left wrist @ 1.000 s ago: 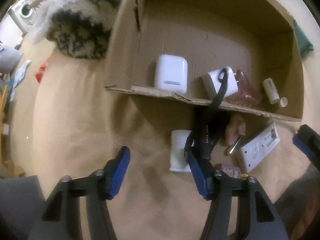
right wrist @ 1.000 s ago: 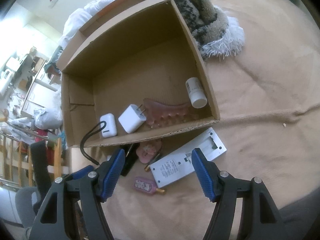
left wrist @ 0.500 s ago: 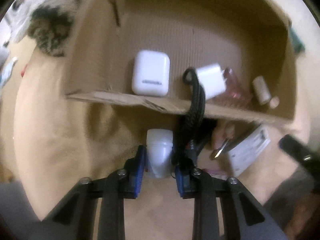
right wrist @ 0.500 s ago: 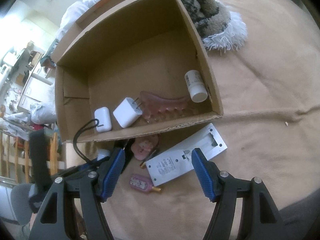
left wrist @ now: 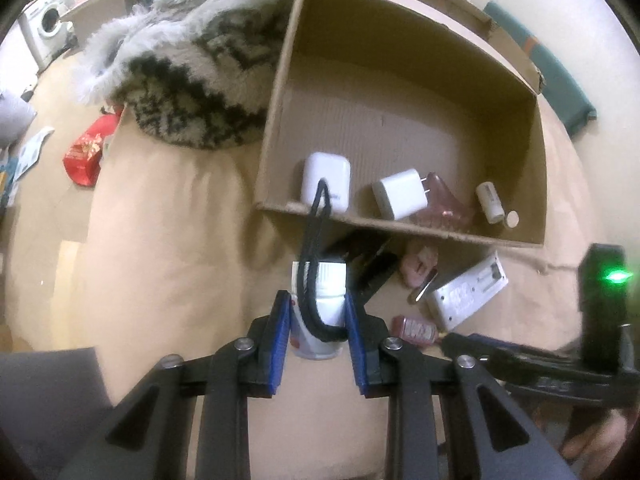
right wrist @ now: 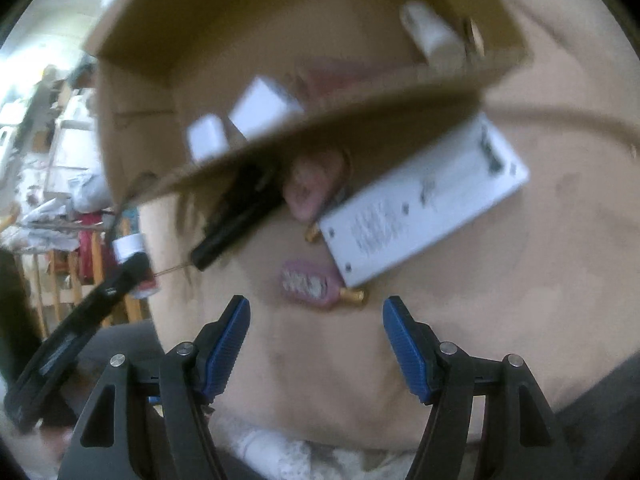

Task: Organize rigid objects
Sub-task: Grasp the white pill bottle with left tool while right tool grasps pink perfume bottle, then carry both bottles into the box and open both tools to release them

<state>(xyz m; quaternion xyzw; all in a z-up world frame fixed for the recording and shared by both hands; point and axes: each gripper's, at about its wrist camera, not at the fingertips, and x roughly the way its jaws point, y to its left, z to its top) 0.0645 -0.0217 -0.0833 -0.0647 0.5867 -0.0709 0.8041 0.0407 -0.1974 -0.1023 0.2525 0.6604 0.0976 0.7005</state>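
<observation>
We see the cardboard box filling the upper middle of the left wrist view; it looks light and stiff, best left where it sits on the tan bed cover. The white remote, right of centre in the right wrist view, seems flat, hard and light, so we would take it across its narrow width. The white bottle, low in the centre of the left view, looks light, smooth and a little slippery. The left gripper pinches its body, a black cord caught alongside. A second ago those jaws stood wide around nothing; they have since closed. The right gripper stays spread, now lower over the small pink bottle.
</observation>
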